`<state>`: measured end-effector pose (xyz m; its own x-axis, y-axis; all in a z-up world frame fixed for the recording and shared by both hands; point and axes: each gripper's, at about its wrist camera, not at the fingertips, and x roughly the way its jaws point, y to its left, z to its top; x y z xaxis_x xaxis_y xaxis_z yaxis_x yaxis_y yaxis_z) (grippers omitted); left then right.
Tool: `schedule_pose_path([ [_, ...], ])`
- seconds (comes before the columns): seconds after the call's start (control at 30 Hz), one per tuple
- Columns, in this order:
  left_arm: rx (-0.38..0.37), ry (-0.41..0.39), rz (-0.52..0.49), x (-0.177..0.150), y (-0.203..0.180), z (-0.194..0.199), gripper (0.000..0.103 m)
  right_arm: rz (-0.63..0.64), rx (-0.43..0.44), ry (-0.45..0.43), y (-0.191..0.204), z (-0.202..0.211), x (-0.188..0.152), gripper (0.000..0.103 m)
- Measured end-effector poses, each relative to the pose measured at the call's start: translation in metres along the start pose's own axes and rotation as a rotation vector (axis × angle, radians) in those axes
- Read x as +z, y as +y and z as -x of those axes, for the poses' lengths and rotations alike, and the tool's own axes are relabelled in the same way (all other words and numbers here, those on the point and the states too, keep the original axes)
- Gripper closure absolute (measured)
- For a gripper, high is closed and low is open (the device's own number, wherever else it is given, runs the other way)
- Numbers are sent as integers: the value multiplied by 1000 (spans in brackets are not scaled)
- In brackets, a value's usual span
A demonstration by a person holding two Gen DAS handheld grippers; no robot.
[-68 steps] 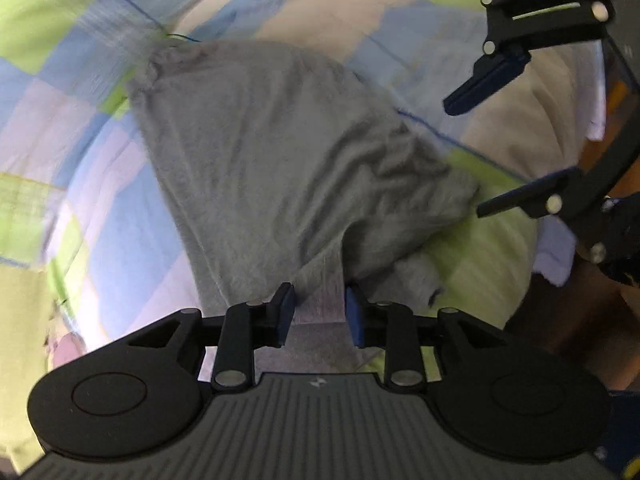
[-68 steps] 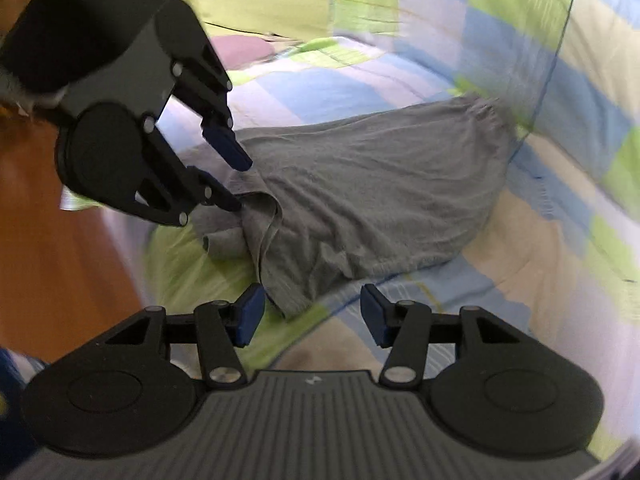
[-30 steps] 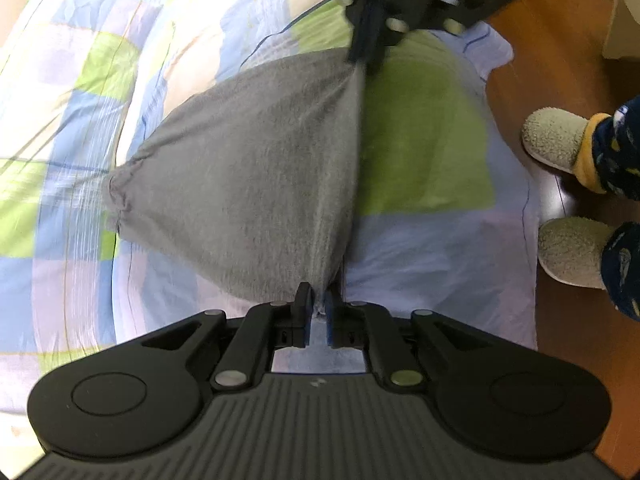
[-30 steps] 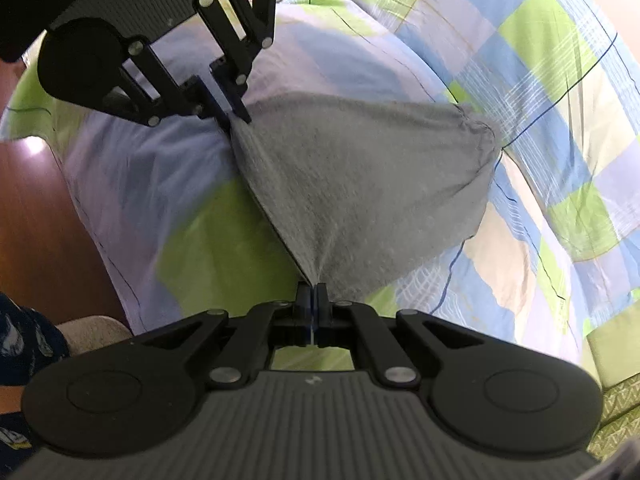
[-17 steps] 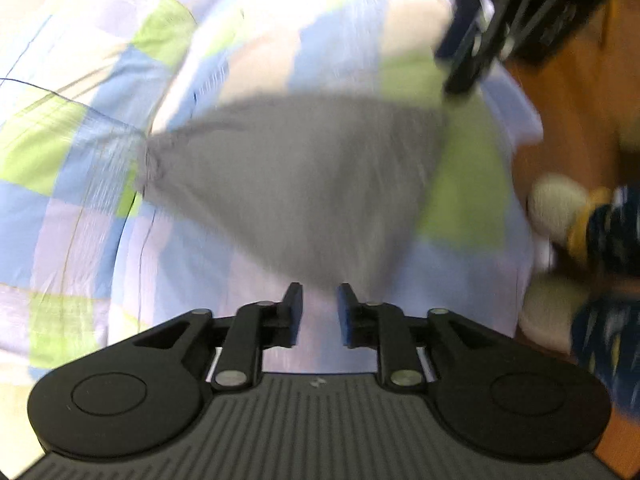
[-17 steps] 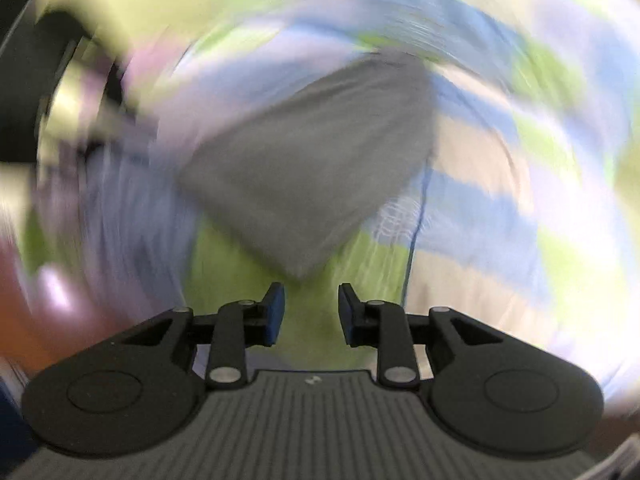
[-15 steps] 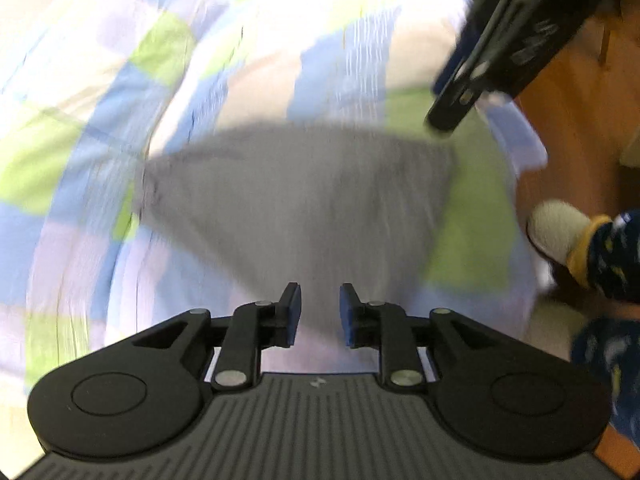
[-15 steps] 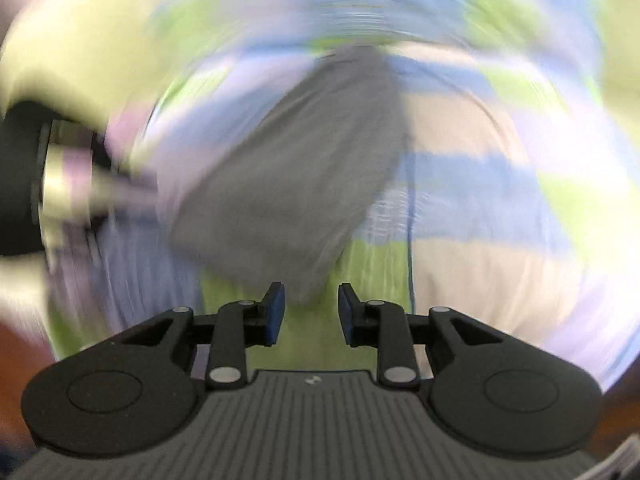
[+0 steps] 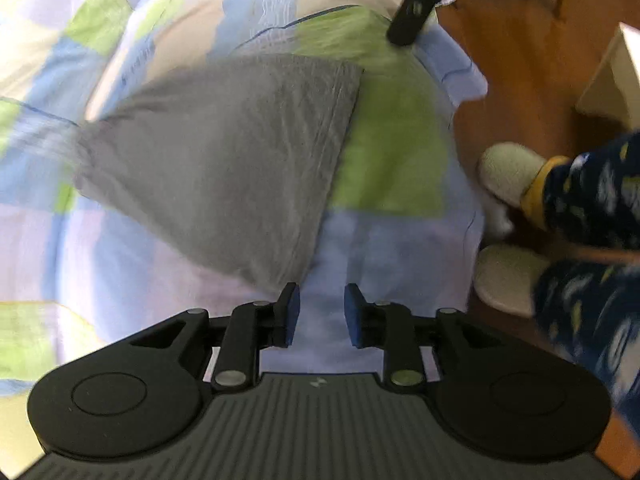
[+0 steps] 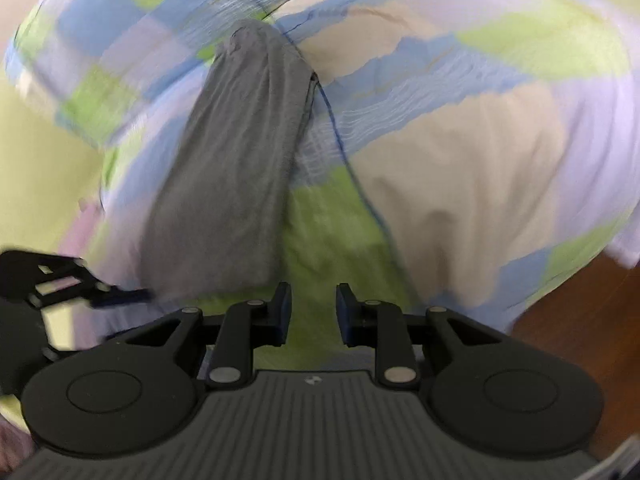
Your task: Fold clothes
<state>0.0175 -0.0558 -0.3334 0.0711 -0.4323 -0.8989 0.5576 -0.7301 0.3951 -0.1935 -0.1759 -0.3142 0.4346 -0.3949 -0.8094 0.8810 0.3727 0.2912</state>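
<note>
A grey garment (image 9: 224, 152) lies folded flat on the checked bedspread (image 9: 392, 168). In the right wrist view it (image 10: 236, 176) runs away from me as a long narrow strip. My left gripper (image 9: 318, 314) is open and empty, just off the garment's near corner. My right gripper (image 10: 312, 310) is open and empty, close to the strip's near end. The right gripper shows as a dark blur at the top of the left wrist view (image 9: 424, 4). The left gripper shows at the left edge of the right wrist view (image 10: 80, 284).
The bed's edge runs along the right in the left wrist view, with wooden floor (image 9: 532, 60) beyond. The person's feet in pale slippers (image 9: 512, 176) and dark patterned trousers (image 9: 592, 208) stand by the bed. A blue seam line (image 10: 352, 176) crosses the bedspread beside the garment.
One second ago both grippers were shut on the garment and held it stretched between them. Both have since let go and opened, and the garment has dropped onto the bed.
</note>
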Motion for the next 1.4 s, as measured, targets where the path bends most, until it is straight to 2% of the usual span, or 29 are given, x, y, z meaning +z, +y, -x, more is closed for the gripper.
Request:
schedule_pose_path([
  [0.1,-17,-49,116,4,16,4,64,244,19,-33,21,7,7,81],
  [0.17,-20,-59,167,6,23,2,62,421,40,-58,40,5,12,72],
  [0.2,-19,-61,167,6,22,0,62,475,38,-64,46,4,11,71],
  [0.27,7,-64,105,4,15,-5,62,799,-2,-98,77,-4,2,70],
  [0.37,18,-68,4,-3,-1,-6,62,1029,-29,-103,95,-10,-13,70],
  [0.4,18,-71,4,-4,-2,-7,62,1057,-27,-103,99,-10,-15,70],
  [0.47,-21,-59,68,-5,3,-8,61,1096,-9,-108,107,-11,-19,70],
  [0.5,-87,-22,172,-6,15,-9,60,1115,0,-110,111,-11,-21,70],
  [0.53,-120,16,266,-7,25,-11,60,1126,12,-111,115,-12,-22,70],
  [0.57,-125,29,302,-8,29,-12,60,1091,37,-107,119,-11,-20,70],
  [0.6,-138,57,386,-12,37,-11,60,1077,38,-111,121,-10,-20,70],
  [0.73,-177,75,540,-22,52,-5,57,1053,6,-109,128,-11,-19,68],
  [1.0,-169,94,547,-30,50,-6,55,1062,-2,-102,127,-14,-23,64],
  [1.07,-173,94,549,-33,54,-10,50,1073,14,-114,131,-15,-25,64],
  [1.17,-172,126,559,-41,58,-16,50,1102,45,-129,142,-21,-30,64],
  [1.4,-166,123,567,-48,67,-22,49,1195,92,-150,161,-42,-38,64],
])
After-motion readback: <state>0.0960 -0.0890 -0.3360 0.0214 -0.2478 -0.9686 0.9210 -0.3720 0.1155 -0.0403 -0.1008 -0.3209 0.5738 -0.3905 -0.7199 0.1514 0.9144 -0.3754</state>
